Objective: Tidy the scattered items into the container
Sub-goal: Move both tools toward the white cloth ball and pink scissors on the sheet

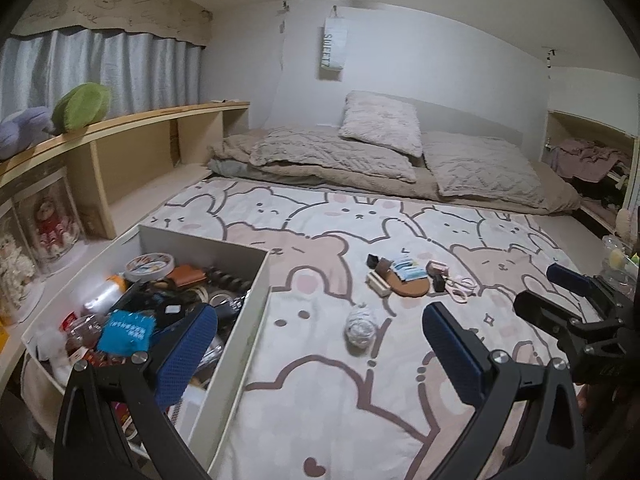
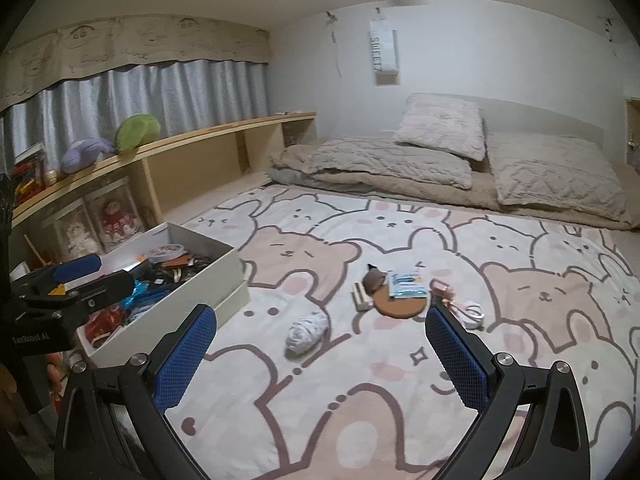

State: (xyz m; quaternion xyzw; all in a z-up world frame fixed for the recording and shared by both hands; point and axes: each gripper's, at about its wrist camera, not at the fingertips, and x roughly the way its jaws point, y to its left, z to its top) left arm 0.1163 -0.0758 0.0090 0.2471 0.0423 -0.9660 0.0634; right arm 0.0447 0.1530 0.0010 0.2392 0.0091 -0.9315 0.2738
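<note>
Both grippers are hanging low in frame with nothing in them — the left gripper (image 1: 320,344) and the right gripper (image 2: 320,344) are each sitting with fingers spread wide. Just past them, centre frame, a crumpled white wad (image 2: 307,330) is lying alone on the bear blanket (image 2: 400,420). Further back, a little pile (image 2: 404,290) is waiting — cork disc, blue packet, small bits. The box (image 1: 236,312), lower left, is already looking stuffed. My guess: dropping more in carelessly could spill stuff over its rim, and the soft blanket could bunch under a grab.
</note>
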